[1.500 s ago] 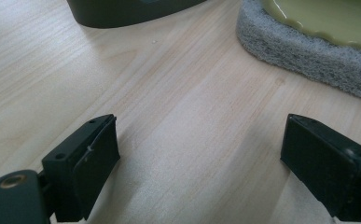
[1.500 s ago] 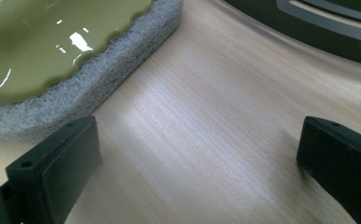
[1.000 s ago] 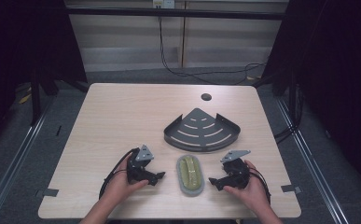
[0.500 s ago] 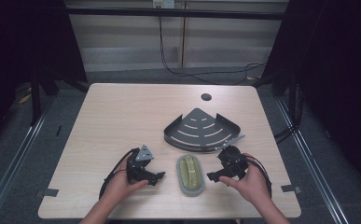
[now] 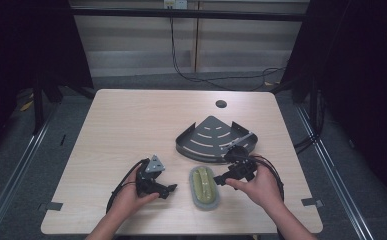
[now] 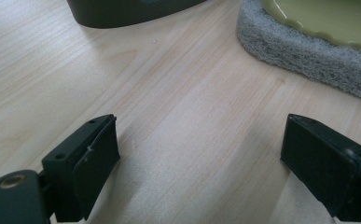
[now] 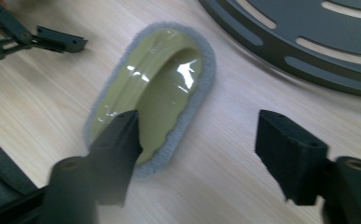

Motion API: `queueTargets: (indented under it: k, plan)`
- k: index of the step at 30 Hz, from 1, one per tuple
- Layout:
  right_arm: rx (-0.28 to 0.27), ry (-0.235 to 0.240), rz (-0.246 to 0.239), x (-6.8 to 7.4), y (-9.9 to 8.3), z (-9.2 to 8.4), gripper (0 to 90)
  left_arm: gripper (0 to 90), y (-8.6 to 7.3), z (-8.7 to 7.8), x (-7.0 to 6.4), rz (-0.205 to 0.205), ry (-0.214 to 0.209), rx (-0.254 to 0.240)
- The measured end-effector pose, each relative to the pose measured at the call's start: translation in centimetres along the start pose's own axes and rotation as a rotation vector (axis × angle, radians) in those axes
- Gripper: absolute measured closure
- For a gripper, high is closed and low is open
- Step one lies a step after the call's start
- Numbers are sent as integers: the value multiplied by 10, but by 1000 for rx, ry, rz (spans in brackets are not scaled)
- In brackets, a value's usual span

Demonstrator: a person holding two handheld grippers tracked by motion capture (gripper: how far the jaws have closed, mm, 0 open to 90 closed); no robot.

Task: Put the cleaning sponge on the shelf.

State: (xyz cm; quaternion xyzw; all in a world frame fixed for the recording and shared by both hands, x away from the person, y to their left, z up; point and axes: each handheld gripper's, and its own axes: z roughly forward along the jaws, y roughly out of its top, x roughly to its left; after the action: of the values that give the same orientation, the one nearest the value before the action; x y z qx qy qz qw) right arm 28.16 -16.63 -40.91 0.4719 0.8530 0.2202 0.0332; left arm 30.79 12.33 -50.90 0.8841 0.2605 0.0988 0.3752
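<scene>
Since the earlier frame the right gripper [image 5: 224,178] has risen over the oval green scrub pad with grey felt base [image 5: 203,186] near the counter's [image 5: 131,125] front edge, its empty jaws closing partway, while the left gripper [image 5: 170,190] rests open, so nothing is grasped yet.

A grey scrubbing pad with a yellow-green top [image 5: 204,186] lies lengthwise near the table's [image 5: 131,120] front edge. Just behind the pad and slightly to its right sits a dark grey fan-shaped corner shelf [image 5: 213,137] with slots in its floor. Far behind the pad, a small dark hole [image 5: 221,104] marks the tabletop. The left gripper [image 5: 167,190] rests low on the wood just left of the pad, apart from it. The right gripper [image 5: 221,180] hangs at the pad's right edge, its jaws apart and just closing, nothing clamped between them.
</scene>
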Motion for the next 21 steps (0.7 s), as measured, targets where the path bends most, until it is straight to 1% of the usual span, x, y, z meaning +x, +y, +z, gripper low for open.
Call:
queueTargets:
  k: [2,3,5,6,7,8,10,13,14,17,19,21]
  plan:
    - [1,6,3,2,3,1,338,107,0,0,0,-2,0,-4]
    - [8,10,16,4,4,2,340,107,0,1,0,-3,0,-7]
    - [9,17,22,6,6,3,342,107,0,0,0,-2,-1,-6]
    - [21,20,33,8,8,4,352,107,0,0,0,-3,0,-7]
    - [21,20,33,8,8,4,352,107,0,0,0,-5,1,-6]
    - [36,21,43,11,11,5,358,107,0,1,0,-5,1,-10]
    - [43,20,42,11,12,6,363,107,0,1,-1,-11,1,-12]
    - [57,21,41,14,14,9,382,107,0,0,0,-4,0,-7]
    - [57,19,40,15,15,9,385,107,0,1,-1,-11,1,-15]
    - [67,17,45,18,18,12,398,107,0,1,-1,-11,1,-14]
    - [80,17,49,21,20,14,405,107,0,1,0,-5,1,-9]
    - [88,6,37,23,22,18,411,107,0,1,-1,-10,1,-11]
